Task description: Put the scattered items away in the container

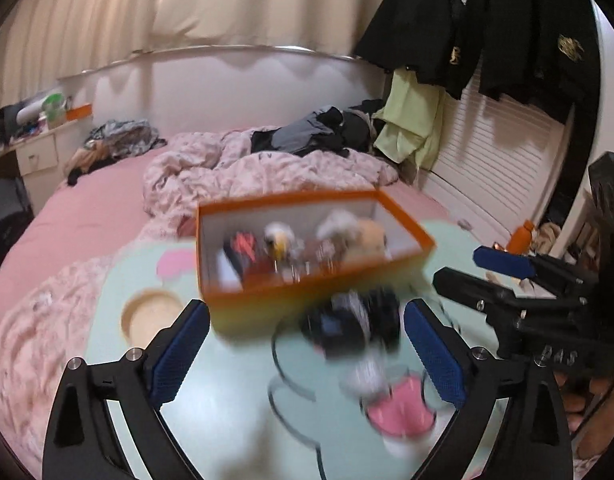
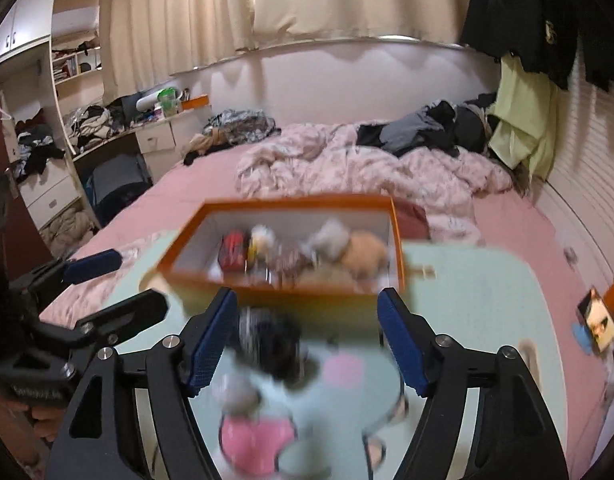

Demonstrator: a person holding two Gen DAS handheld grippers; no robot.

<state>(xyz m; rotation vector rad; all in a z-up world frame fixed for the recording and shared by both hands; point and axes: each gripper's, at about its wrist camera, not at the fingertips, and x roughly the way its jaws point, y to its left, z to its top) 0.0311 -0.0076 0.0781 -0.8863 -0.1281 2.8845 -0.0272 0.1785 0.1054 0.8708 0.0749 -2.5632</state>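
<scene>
From the left wrist view, the left gripper (image 1: 307, 356) is holding its fingers (image 1: 179, 354) wide apart, nothing pressed between the blue pads. A blurred black-and-white item (image 1: 357, 320) is lying on the pale green blanket (image 1: 211, 400), between the fingers but touching neither, just in front of the orange box (image 1: 235, 304). The box is sitting on the bed (image 1: 87, 216) with several small things already inside: a red-and-black one, a white plush, a tan plush and others too smeared to name. The right gripper (image 1: 483, 268) is showing at the right edge, its fingers spread too.

From the right wrist view, the right gripper (image 2: 307, 344) is also standing open, gripping nothing. The same dark item (image 2: 271, 340) is lying nearer its left finger, just before the box's (image 2: 291, 298) near wall; whether pad and item touch, the blur is hiding. The left gripper (image 2: 115, 284) is reaching in from the left, open.

Judging by this, the tidying is looking well along: most of the scattered pieces are resting in the box, and this dark item is seemingly the one left outside, not yet gripped. A small card-like thing (image 2: 599, 320) near the right edge may be remaining as well.
</scene>
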